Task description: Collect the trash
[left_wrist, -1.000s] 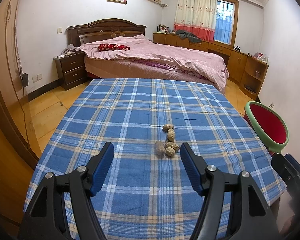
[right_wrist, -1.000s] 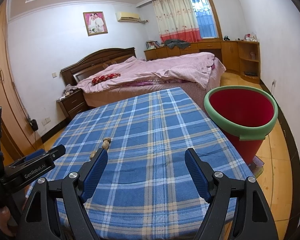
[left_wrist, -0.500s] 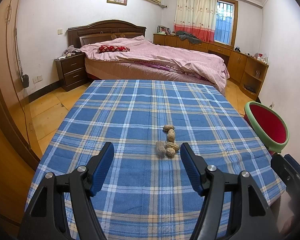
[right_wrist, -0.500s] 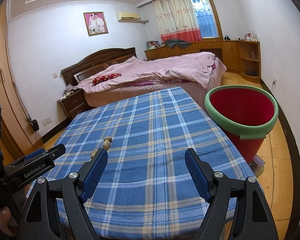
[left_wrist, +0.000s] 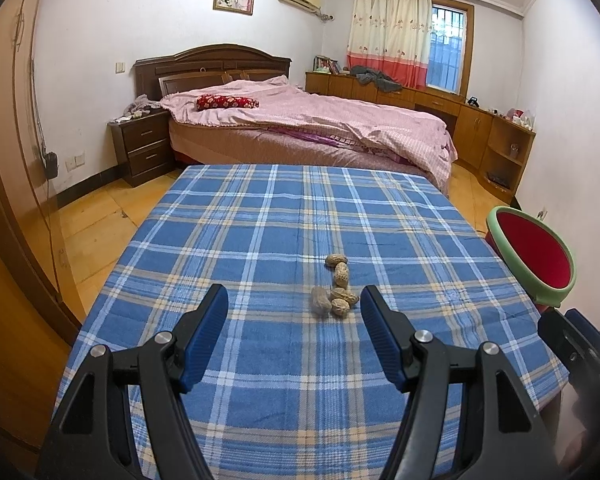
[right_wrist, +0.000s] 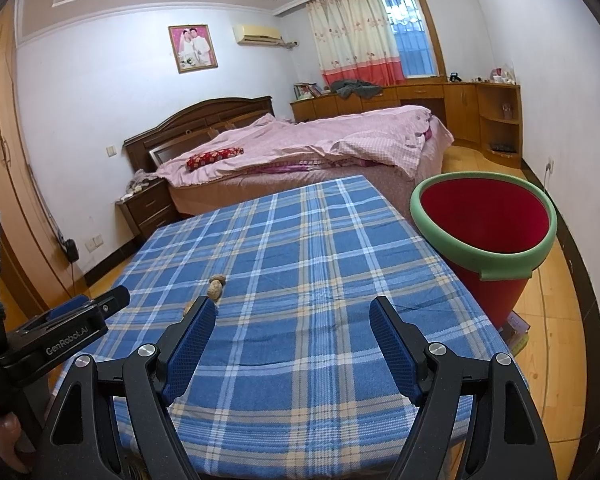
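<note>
Several peanut shells [left_wrist: 337, 287] lie in a small cluster on the blue plaid tablecloth [left_wrist: 260, 248]. My left gripper [left_wrist: 294, 306] is open and empty, just short of the cluster, with the nearest shells between its fingertips. In the right wrist view some shells [right_wrist: 215, 289] show by my left finger; the rest are hidden behind it. My right gripper [right_wrist: 292, 316] is open and empty above the cloth [right_wrist: 308, 264]. A red bucket with a green rim [right_wrist: 485, 226] stands off the table's right edge; it also shows in the left wrist view [left_wrist: 534, 255].
A bed with a pink cover [left_wrist: 308, 128] stands beyond the table's far edge. A nightstand [left_wrist: 142, 152] is at the left, cabinets [left_wrist: 480, 132] along the right wall. The other gripper's body [right_wrist: 56, 338] is at the left of the right wrist view.
Almost nothing has moved. Both grippers have stayed open in about the same place.
</note>
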Tool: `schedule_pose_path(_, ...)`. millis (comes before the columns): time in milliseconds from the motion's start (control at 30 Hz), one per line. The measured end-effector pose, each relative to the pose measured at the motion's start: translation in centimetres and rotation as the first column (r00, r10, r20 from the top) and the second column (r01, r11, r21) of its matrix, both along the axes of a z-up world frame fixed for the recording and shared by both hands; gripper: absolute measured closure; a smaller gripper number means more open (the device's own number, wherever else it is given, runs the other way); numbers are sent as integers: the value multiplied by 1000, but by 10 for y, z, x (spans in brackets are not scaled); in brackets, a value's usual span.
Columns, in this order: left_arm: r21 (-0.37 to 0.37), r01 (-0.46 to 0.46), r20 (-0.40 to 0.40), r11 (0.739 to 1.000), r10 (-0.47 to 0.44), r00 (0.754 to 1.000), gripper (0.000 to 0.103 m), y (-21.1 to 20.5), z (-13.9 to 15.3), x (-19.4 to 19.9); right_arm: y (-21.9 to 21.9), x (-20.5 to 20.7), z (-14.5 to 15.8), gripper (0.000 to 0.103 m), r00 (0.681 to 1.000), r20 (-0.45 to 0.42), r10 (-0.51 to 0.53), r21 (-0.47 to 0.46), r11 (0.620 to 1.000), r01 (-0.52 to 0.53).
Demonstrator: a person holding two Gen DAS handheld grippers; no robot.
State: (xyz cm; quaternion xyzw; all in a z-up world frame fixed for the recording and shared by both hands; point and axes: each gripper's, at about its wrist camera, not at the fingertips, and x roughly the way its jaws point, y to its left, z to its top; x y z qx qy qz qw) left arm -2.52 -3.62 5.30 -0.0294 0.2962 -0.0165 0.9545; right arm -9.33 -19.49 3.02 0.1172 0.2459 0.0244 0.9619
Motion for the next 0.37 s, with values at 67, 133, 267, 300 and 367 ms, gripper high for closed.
schedule_pose_path(67,2,1,4,1000,-1,1000,34,1,1,-1,1,0,0,23,1000,0,2,0,1000,-2)
schedule_pose_path(133,2,-2,5,1000,2,1000,35,1,2,-1,1,0,1,23,1000,1,3,-1,1000,-3)
schedule_pose_path(267,-4,-7,0,1000,7,1000,35,3,3,-1,2,-2,2,23,1000,5,4,-3,1000,-4)
schedule_pose_path(300,-2,-8,-1,1000,8,1000,35,3,3,-1,2,-2,2,23,1000,4,4,-2,1000,-4)
schedule_pose_path(367,5,-8,-7,1000,8,1000,35,2,3,0,2,-2,2,23,1000,3,5,-2,1000,-5)
